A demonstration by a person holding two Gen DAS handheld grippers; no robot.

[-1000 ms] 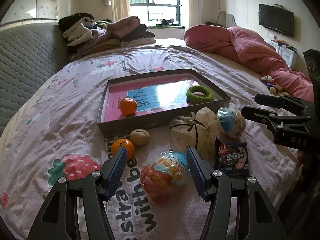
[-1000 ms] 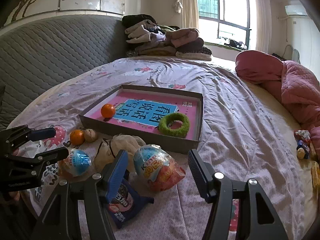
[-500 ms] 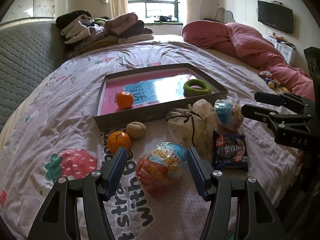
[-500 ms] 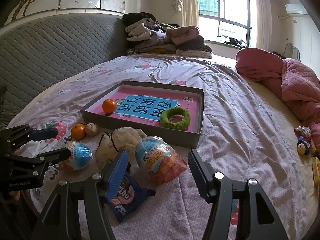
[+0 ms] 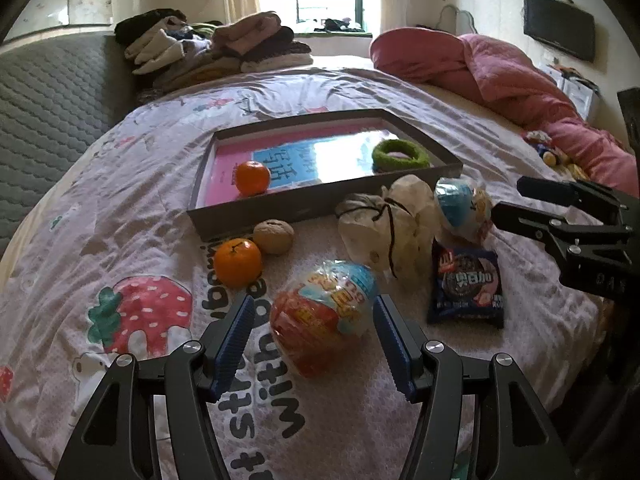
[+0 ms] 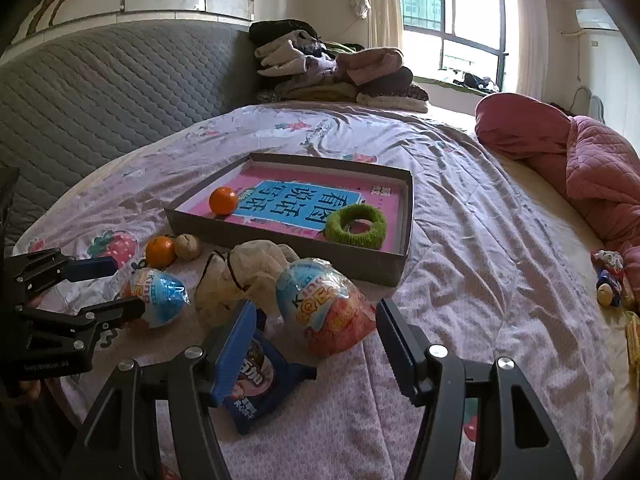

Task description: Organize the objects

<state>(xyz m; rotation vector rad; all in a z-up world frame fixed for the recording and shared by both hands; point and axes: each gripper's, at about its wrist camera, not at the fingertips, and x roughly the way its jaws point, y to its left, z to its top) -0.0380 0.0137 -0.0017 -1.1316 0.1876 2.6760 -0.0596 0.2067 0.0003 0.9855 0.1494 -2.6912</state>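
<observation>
Two foil-wrapped toy eggs lie on the bedsheet in front of a shallow grey tray (image 5: 320, 210). My left gripper (image 5: 313, 303) is open, and one egg (image 5: 324, 316) lies between its blue pads with a gap on the left side. My right gripper (image 6: 315, 304) is open around the other egg (image 6: 324, 312), its pads clear of the wrapper. From the right wrist view the left gripper (image 6: 129, 286) shows its tips just short of its egg (image 6: 160, 296). The tray (image 6: 288, 240) holds an orange (image 6: 223, 201) and a green ring (image 6: 356, 226).
A second orange (image 5: 238, 262), a walnut (image 5: 274, 236), a tied cloth pouch (image 5: 384, 228) and a blue biscuit packet (image 5: 466, 284) lie between the eggs. Folded clothes (image 6: 336, 76) are piled by the padded headboard, and a pink quilt (image 6: 592, 176) lies at the right.
The left wrist view has tipped slightly, so the egg sits a little higher between the pads. Both grippers keep the same opening and nothing on the bed has moved.
</observation>
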